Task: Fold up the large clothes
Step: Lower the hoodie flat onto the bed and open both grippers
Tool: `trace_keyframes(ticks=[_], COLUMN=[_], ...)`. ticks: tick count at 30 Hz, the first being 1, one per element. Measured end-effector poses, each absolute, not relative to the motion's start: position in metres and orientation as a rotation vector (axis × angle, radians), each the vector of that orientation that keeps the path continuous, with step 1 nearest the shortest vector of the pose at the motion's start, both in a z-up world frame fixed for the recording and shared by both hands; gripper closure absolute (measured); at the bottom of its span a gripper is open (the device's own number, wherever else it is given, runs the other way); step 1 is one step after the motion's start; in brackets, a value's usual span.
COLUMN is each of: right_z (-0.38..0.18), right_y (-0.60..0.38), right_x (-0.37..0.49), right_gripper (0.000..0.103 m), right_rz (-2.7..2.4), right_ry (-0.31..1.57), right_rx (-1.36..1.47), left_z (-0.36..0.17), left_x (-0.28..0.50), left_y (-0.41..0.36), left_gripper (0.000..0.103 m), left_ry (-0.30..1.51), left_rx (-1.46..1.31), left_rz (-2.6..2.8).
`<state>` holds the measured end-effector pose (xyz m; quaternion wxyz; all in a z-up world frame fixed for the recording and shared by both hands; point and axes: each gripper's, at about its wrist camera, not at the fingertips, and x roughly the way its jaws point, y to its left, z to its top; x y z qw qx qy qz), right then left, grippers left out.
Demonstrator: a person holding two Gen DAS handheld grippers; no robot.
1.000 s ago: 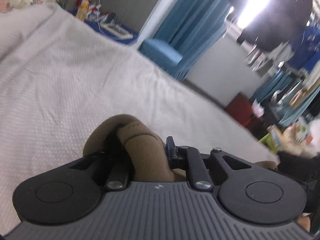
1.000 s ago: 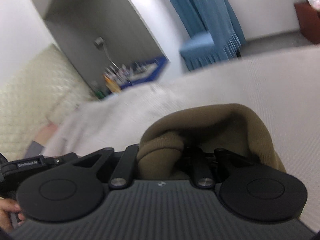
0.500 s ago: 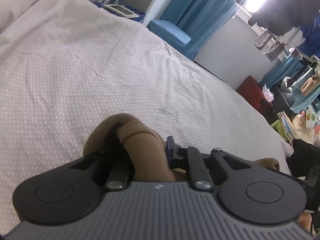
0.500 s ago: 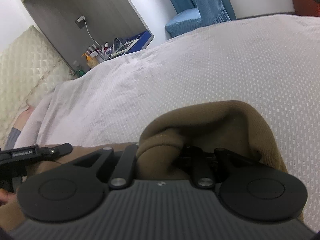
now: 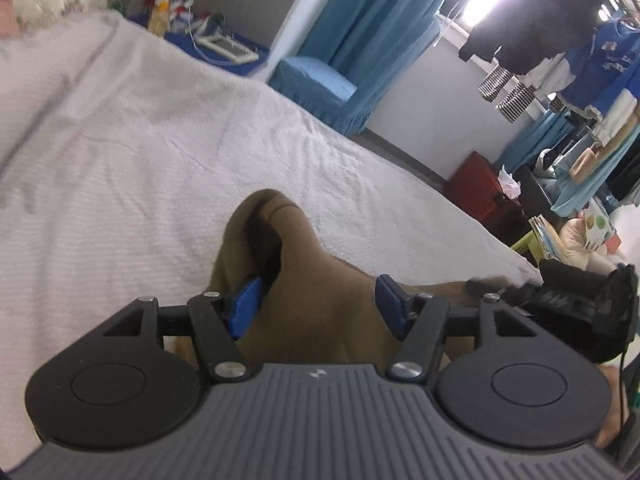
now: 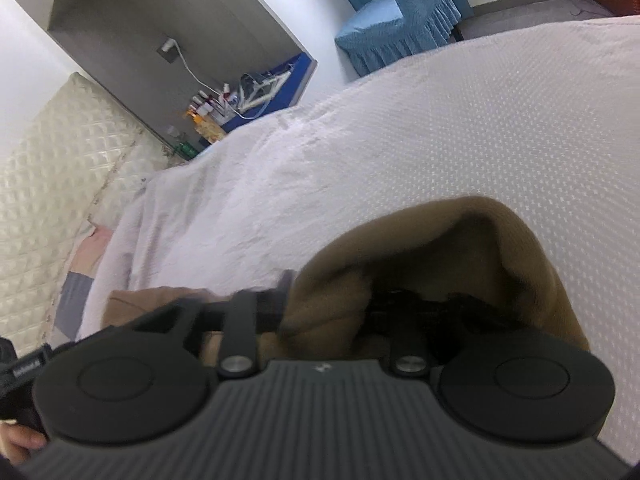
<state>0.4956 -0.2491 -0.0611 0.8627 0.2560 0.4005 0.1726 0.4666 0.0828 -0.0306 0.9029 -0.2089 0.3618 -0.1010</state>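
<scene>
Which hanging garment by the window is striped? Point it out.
The black-and-white piece below the black coat, left of the blue shirt; those two show no stripes.

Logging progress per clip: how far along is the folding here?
Done: the brown garment has been brought over the bed. In hand: both tools have just been opening; the left tool stands apart with cloth draped between, and cloth bunches over the right tool. Left: no neat fold is visible; smoothing and further folds probably remain.

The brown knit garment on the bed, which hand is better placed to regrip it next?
Probably left: the left tongs stand open astride the brown knit garment; the right tongs are buried under it.
</scene>
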Motion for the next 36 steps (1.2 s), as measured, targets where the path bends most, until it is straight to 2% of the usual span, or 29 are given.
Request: trace_keyframes(ticks=[1,2,9,15,24,30,36], right_z=[-0.056,-0.052,-0.019,0.02,0.055,0.055,0.035], right_y=[-0.252,-0.257,-0.265,-0.259,-0.245,-0.248,-0.243], right_x=[0.489,0.482,0.411,0.306,0.151,0.094,0.075], right_gripper=[0.016,0.014,0.015,0.015,0.015,0.015,0.014], right_rz=[0.355,0.357,0.36,0.4,0.391,0.401,0.42], right_ry=[0.82,0.802,0.75,0.625,0.557,0.523,0.486], right_rx=[0.54,0.555,0.498,0.463,0.283,0.272,0.281], left_z=[-0.026,-0.02,0.024,0.062,0.069,0.05,0.024], left_x=[0.456,0.444,0.343,0.217,0.047,-0.001,0.014], left_y=[0.084,0.085,0.071,0.044,-0.002,-0.036,-0.05], left_gripper=[0.035,0.035,0.035,0.035,0.035,0.035,0.035], left_ry=[0.731,0.716,0.622,0.556,0.548,0.551,0.547], left_rx=[-0.429,-0.432,-0.396,-0.354,-0.354,-0.291,-0.262], left_rz=[-0.217,-0.22,-0.204,-0.181,-0.187,-0.201,-0.181])
